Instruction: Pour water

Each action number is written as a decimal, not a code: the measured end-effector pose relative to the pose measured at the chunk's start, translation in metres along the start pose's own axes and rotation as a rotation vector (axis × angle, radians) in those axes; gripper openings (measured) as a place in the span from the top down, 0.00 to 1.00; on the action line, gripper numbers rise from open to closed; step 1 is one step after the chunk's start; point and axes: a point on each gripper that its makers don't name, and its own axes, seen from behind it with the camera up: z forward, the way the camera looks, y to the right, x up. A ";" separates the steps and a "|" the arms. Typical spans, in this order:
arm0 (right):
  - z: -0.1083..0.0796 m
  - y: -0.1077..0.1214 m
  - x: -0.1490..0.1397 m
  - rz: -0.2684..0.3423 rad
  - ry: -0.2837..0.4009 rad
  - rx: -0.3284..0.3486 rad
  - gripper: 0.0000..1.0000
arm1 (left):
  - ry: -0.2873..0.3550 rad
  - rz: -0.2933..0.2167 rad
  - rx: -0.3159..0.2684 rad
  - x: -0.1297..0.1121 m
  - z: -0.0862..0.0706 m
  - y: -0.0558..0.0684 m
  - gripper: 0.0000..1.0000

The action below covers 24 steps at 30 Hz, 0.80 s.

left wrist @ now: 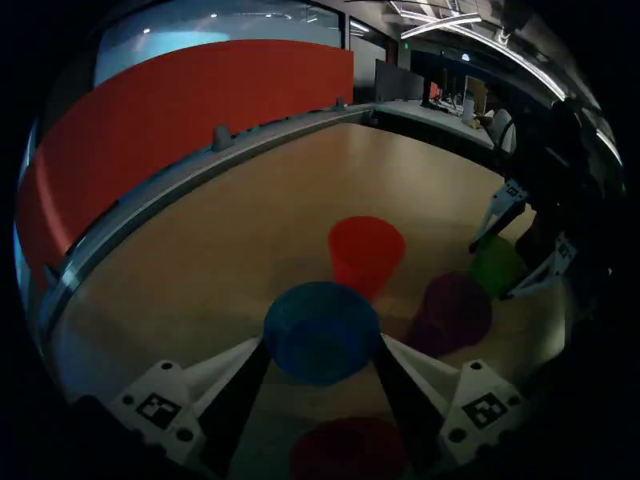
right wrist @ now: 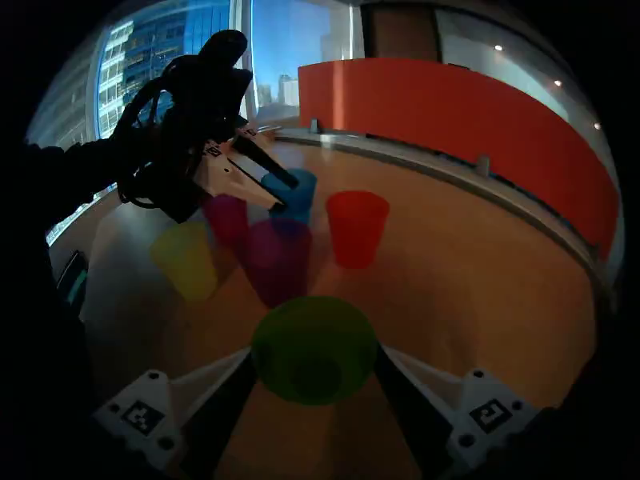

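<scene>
Two translucent cups held: left gripper (left wrist: pixel 322 344) grips the blue cup (left wrist: pixel 322 330), right gripper (right wrist: pixel 314 352) squeezes the green cup (right wrist: pixel 314 340), both seemingly empty.

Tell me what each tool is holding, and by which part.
The left tool clamps the blue cup by its side walls; the right tool clamps the green cup the same way, one finger on each side.

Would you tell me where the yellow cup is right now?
In the right gripper view, the yellow cup stands on the table, left of the purple cup.
</scene>
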 end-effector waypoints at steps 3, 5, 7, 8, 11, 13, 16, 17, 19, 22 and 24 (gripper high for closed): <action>0.001 0.002 0.001 -0.005 0.009 -0.004 0.09 | 0.002 -0.002 0.002 0.000 -0.003 0.000 0.14; 0.000 0.003 0.003 -0.007 0.015 -0.007 0.09 | 0.004 -0.003 0.004 0.000 -0.005 0.000 0.14; -0.001 0.003 0.007 -0.008 0.024 -0.007 0.09 | 0.010 -0.001 0.005 0.001 -0.007 0.000 0.14; -0.002 0.003 0.009 -0.008 0.029 -0.007 0.09 | 0.013 0.001 0.006 0.002 -0.009 0.001 0.14; -0.007 0.002 0.018 -0.010 0.047 -0.010 0.09 | 0.028 0.004 0.013 0.006 -0.015 0.001 0.14; -0.011 0.002 0.025 -0.015 0.060 -0.014 0.09 | 0.043 0.004 0.018 0.011 -0.021 0.001 0.14; -0.017 0.002 0.037 -0.023 0.084 -0.023 0.09 | 0.069 0.001 0.029 0.019 -0.032 0.001 0.14; -0.020 0.001 0.042 -0.025 0.093 -0.026 0.09 | 0.079 -0.001 0.033 0.022 -0.036 0.001 0.14; -0.024 0.000 0.050 -0.027 0.109 -0.030 0.09 | 0.098 -0.003 0.042 0.027 -0.045 0.001 0.14; -0.029 -0.003 0.063 -0.029 0.132 -0.031 0.09 | 0.128 -0.004 0.055 0.034 -0.061 0.002 0.14; -0.033 -0.006 0.071 -0.033 0.148 -0.028 0.09 | 0.150 -0.005 0.065 0.039 -0.073 0.003 0.14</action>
